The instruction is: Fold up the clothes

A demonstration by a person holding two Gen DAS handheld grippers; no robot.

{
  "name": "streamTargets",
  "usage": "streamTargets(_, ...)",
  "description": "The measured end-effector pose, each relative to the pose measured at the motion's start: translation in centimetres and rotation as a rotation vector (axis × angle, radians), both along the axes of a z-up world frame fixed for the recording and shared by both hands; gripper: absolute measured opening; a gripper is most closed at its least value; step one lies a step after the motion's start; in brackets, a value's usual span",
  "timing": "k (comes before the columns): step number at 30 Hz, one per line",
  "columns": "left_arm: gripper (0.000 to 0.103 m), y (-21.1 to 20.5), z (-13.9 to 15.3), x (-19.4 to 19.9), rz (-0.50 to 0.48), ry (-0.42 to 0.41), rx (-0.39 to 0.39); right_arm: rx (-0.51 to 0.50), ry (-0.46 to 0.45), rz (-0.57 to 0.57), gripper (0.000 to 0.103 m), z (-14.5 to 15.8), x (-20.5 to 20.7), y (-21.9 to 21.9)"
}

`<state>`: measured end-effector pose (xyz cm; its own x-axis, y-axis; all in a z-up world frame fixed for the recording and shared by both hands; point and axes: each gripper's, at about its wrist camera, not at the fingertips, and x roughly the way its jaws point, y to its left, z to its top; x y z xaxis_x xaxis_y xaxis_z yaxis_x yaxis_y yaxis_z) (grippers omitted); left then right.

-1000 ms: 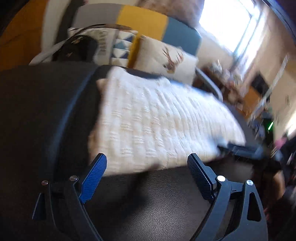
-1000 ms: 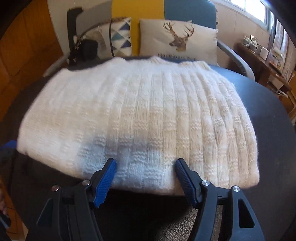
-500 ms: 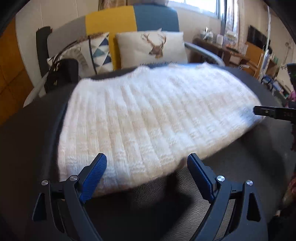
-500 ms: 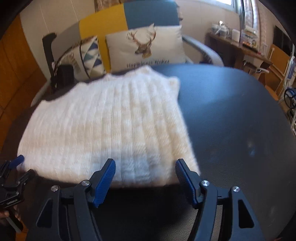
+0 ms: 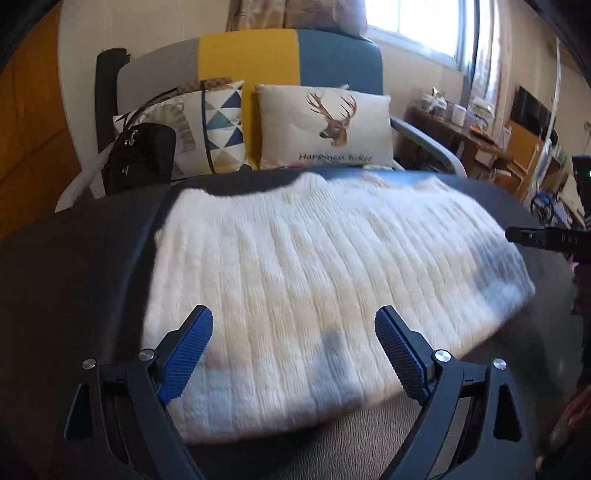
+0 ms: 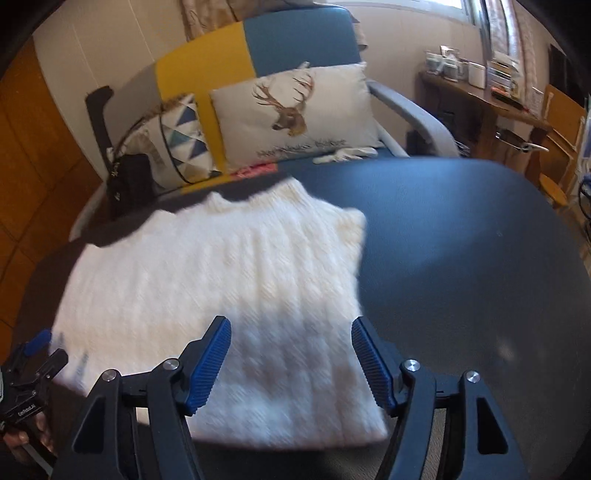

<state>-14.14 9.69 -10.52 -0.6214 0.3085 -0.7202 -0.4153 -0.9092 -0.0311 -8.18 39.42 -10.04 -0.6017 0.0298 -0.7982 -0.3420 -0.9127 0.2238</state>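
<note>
So, left gripper (image 5: pixel 293 350): blue-padded fingers spread wide, nothing between them, hovering over the near edge of the white knit sweater (image 5: pixel 314 291). One blue pad (image 5: pixel 186 356) sits above the sweater's near-left part, the other above its near-right part; contact with the knit can't be told. Right gripper (image 6: pixel 291 363): fingers also apart, nothing pinched, poised over the near-right corner of the same sweater (image 6: pixel 207 291), with its right pad (image 6: pixel 371 363) roughly at the sweater's right edge.

Sweater lies folded into a rough rectangle, flat on a dark round table (image 6: pixel 461 258), ribs running away from the cameras. In the right wrist view it takes up the left part of the tabletop, with bare table to the right. In the left wrist view the other gripper's dark tip pokes in at the right frame edge, near the sweater's right side. In the right wrist view the left gripper shows at the lower left, just beside the sweater's near-left corner, and a hand (image 6: pixel 22 435) holds it.

Behind the table: an armchair (image 5: pixel 258 55) with grey, yellow and blue panels. On it a deer cushion (image 5: pixel 325 125), a triangle-pattern cushion (image 5: pixel 221 125) just beside it, and a black handbag (image 5: pixel 142 155) at the left. A wooden desk (image 6: pixel 480 99) with clutter stands at the far right, under a window (image 5: pixel 410 26).
</note>
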Motion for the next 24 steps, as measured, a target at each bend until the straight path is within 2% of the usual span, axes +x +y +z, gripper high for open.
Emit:
streamTargets(2, 0.092, -0.2, -0.9, -2.2, 0.058, -0.045, -0.036, -0.005, -0.018, 0.034, 0.069, -0.5, -2.0, -0.6)
streamTargets(4, 0.092, -1.1, -3.3, -3.3, 0.11, -0.095, -0.082, 0.014, -0.088, 0.044, 0.069, -2.4, -3.5, -1.3)
streamTargets(6, 0.092, -1.8, -5.2, -3.4, 0.114, -0.118, -0.098, 0.047, -0.143, 0.043, 0.07, -3.9, -3.4, -1.8)
streamTargets(8, 0.092, -1.7, -4.6, -2.8, 0.096, -0.08, -0.092, 0.074, -0.129, 0.048, 0.07, -3.3, -3.5, -2.3)
streamTargets(12, 0.092, -1.5, -1.9, -2.2, 0.068, 0.005, 0.006, 0.082, -0.026, 0.078, 0.07, -0.3, -3.7, -3.7)
streamTargets(14, 0.092, -0.6, -2.1, -3.4, 0.074, -0.016, -0.02, 0.108, -0.027, 0.116, 0.07, -0.5, -5.1, -5.2)
streamTargets(16, 0.092, 0.5, -2.5, -4.9, 0.086, -0.044, -0.06, 0.135, -0.067, 0.147, 0.07, -1.9, -6.3, -6.5)
streamTargets(18, 0.092, 1.3, -4.4, -6.1, 0.106, -0.095, -0.141, 0.157, -0.121, 0.174, 0.07, -3.8, -7.4, -7.5)
streamTargets(20, 0.093, 1.3, -5.1, -6.2, 0.106, -0.094, -0.147, 0.177, -0.127, 0.191, 0.072, -4.0, -7.5, -8.1)
streamTargets(21, 0.093, 1.1, -4.6, -5.9, 0.093, -0.081, -0.128, 0.166, -0.112, 0.193, 0.071, -3.6, -7.2, -7.9)
streamTargets(24, 0.093, -0.1, -2.9, -5.8, 0.078, -0.053, -0.072, 0.022, -0.028, 0.181, 0.069, -2.0, -5.8, -5.2)
